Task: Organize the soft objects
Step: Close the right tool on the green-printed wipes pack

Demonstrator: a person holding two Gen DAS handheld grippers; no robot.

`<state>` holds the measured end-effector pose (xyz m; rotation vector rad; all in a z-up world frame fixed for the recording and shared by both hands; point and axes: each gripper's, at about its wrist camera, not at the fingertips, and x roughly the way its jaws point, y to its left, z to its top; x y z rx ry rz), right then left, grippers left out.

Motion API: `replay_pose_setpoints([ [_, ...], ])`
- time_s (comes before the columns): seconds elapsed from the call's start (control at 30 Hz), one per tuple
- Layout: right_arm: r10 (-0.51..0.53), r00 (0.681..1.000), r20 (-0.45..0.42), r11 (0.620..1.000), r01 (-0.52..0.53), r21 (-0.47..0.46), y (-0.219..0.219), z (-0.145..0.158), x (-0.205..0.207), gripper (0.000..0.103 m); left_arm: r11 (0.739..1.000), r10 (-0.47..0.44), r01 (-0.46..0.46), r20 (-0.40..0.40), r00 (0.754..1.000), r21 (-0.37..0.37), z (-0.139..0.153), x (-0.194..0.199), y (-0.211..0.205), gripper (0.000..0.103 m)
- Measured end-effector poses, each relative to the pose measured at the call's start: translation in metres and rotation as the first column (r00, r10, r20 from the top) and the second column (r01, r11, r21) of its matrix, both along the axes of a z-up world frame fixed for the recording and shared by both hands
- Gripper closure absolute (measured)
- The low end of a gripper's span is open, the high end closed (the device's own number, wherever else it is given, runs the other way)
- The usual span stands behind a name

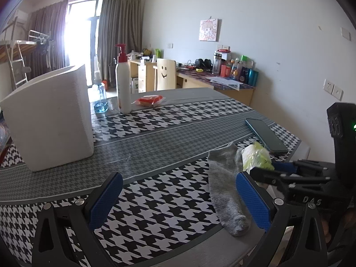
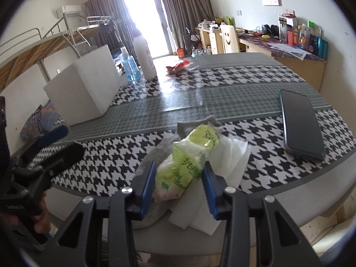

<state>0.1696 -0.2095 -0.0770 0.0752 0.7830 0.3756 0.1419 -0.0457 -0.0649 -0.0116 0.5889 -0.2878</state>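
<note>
Right gripper [image 2: 179,179]: blue pads on both sides of the green tissue pack [image 2: 189,155], touching it.
Left gripper [image 1: 178,197]: jaws wide, nothing between them, over the table [image 1: 155,138].
Pack: lies on a grey sock [image 1: 224,187] and white tissues [image 2: 231,155] at the near edge.
Phone [image 2: 301,122]: just right of the pack.
White box [image 1: 49,115]: far left.
Bottle [image 1: 123,82]: behind the box.

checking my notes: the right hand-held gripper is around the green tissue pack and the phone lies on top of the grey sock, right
Not quite. The phone lies on the tablecloth, apart from the grey sock. The right wrist view shows this; the right hand-held gripper is indeed around the green tissue pack.
</note>
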Motion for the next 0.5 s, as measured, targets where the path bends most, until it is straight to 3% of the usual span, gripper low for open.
replay_pose_setpoints([
  [0.5,-0.060,0.997,0.054,0.998,0.060,0.008,-0.021,0.013,-0.010,0.057,0.998,-0.065,0.065,-0.047,0.997,-0.005,-0.008,0.005,-0.017,0.001],
])
